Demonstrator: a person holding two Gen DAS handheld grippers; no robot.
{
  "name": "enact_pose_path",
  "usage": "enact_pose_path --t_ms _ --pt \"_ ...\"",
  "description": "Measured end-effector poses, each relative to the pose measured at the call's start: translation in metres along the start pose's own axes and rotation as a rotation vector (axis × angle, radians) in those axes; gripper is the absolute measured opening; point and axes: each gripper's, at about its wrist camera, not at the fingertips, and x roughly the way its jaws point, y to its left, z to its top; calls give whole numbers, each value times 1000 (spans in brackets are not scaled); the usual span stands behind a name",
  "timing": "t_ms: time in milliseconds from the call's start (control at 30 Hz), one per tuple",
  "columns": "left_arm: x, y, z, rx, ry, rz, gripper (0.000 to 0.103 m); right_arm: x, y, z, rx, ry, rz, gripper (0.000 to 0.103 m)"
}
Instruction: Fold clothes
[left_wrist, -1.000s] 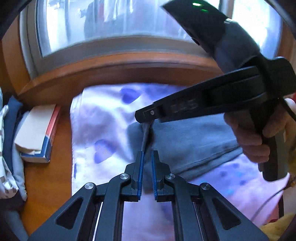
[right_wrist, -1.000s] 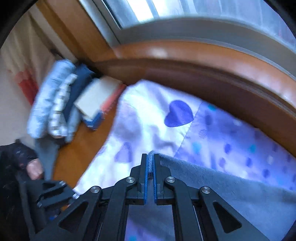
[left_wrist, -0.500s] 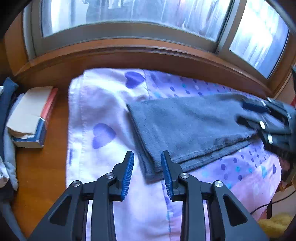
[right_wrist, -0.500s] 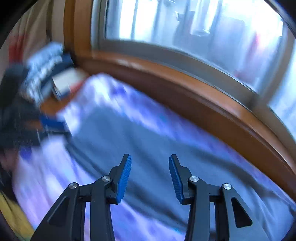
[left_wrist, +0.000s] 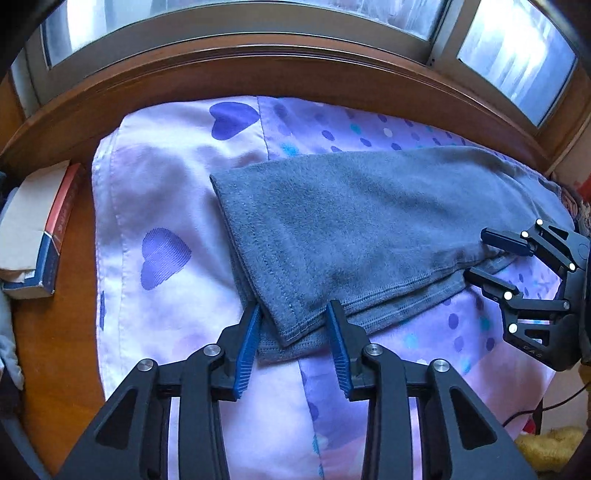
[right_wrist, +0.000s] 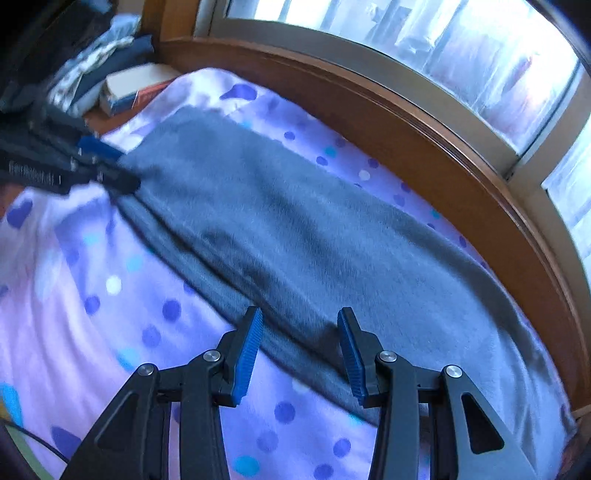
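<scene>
The grey garment (left_wrist: 369, 221) lies folded lengthwise into a long strip on the lilac sheet (left_wrist: 162, 192) with hearts and dots. Its near corner sits straight ahead of the left tool (left_wrist: 293, 321), between the blue pads, which are opening and do not press on the cloth. The right tool (right_wrist: 300, 332) hovers over the strip's near edge further along — its fingers stand apart, the cloth under the gap but not pinched. From the left tool, the right one (left_wrist: 480, 254) shows far to the right at the garment's edge. Left of the left tool, a book (left_wrist: 37, 240) rests on the wooden surface (left_wrist: 62, 354) beside the sheet. Beyond both tools run a wooden ledge (left_wrist: 280, 70) and a window (right_wrist: 424, 48) — a heap of clothes (right_wrist: 99, 62) lies past the book.
</scene>
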Motion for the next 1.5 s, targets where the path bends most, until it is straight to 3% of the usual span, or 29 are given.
enact_pose_path --t_ms 300,367,533,633,700,833,1000,1167,1267,1333,1400,1500 --pt "1 -2 0 -56 -29 33 35 8 6 13 -7 17 28 40" --pt "2 -4 0 -57 -37 46 35 11 9 15 -14 23 32 27" --pt "3 -5 -1 -78 -60 63 35 12 14 14 3 17 59 14" --pt "-1 -4 0 -91 -74 65 18 12 9 17 60 23 78 6" --pt "-8 -4 2 -98 -82 62 11 7 2 21 109 17 102 5" --pt "-27 -1 4 -106 -104 73 11 -20 -7 34 172 -44 163 5" --pt "-23 4 -1 -103 -53 92 12 -2 12 33 97 24 166 5" --pt "-10 17 -10 -111 -30 136 32 9 27 19 96 33 132 13" --pt "-28 22 -11 -74 -72 232 32 -9 22 19 137 -25 189 20" --pt "-43 25 -10 -49 -111 292 32 -21 9 15 205 -84 192 39" --pt "-53 23 -6 -48 -142 225 32 -17 -7 12 288 -110 151 47" --pt "-49 1 8 -11 -168 83 32 9 -32 7 427 -70 87 47"
